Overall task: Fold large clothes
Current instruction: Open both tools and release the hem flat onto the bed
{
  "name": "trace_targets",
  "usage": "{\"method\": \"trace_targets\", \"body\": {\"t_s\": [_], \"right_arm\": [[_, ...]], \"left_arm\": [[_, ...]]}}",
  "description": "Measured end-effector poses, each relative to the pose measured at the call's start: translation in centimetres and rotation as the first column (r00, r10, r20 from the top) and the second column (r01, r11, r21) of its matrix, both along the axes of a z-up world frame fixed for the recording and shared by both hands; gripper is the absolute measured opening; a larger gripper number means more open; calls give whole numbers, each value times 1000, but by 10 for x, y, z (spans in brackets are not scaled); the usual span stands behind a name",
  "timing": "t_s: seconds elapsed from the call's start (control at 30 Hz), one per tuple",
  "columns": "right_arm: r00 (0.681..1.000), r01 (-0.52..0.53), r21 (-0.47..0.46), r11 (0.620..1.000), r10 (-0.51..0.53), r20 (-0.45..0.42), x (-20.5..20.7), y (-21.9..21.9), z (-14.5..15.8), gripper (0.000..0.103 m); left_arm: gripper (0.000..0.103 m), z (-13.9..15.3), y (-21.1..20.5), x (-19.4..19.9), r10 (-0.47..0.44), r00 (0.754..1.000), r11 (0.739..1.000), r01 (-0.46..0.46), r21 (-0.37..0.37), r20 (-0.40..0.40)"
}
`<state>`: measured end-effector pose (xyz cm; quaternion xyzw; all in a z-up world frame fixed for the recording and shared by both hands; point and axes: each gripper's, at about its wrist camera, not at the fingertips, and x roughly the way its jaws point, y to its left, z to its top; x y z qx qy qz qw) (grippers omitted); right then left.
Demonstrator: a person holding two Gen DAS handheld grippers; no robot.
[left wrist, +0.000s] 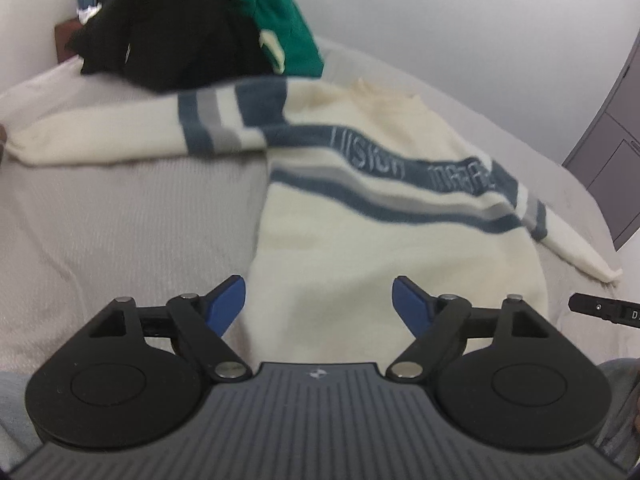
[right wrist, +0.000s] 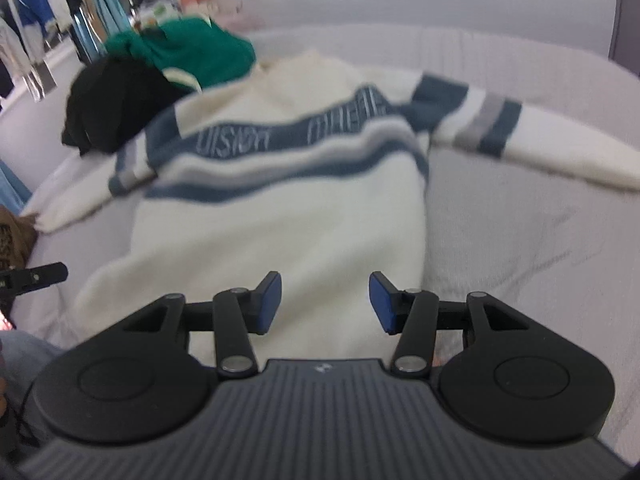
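One cream sweater [left wrist: 360, 208] with blue and grey stripes lies flat on the bed [left wrist: 120, 220], both sleeves spread outward. Behind it sit two bunched garments: one black [left wrist: 172, 40], one green [left wrist: 288, 28], touching each other. Two claws hover over the sweater's hem: the left claw [left wrist: 319, 306] spread wide, the right claw [right wrist: 325, 303] partly apart, nothing between either pair of blue pads.

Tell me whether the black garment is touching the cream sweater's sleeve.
Touching. In the left wrist view the black garment lies over the upper edge of the cream sweater's outstretched sleeve, with no bedding visible between them.
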<state>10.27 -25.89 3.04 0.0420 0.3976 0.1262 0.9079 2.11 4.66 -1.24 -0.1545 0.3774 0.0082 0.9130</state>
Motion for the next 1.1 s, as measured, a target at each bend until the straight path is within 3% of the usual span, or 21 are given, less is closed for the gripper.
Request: {"method": "trace_targets", "body": {"t_s": [0.3, 0.57, 1.0, 1.1], "right_arm": [[988, 10, 36, 999, -15, 152, -22, -2, 11, 51], [974, 44, 37, 998, -51, 220, -37, -6, 3, 51], [973, 143, 123, 982, -162, 165, 8, -46, -5, 51], [969, 167, 145, 975, -189, 158, 25, -63, 0, 58]], "left_arm": [[88, 23, -40, -9, -15, 996, 997, 8, 77, 83], [91, 13, -65, -3, -35, 994, 992, 23, 121, 101], [91, -7, -72, 49, -29, 997, 992, 19, 126, 78], [91, -16, -71, 72, -25, 997, 992, 16, 126, 69]]}}
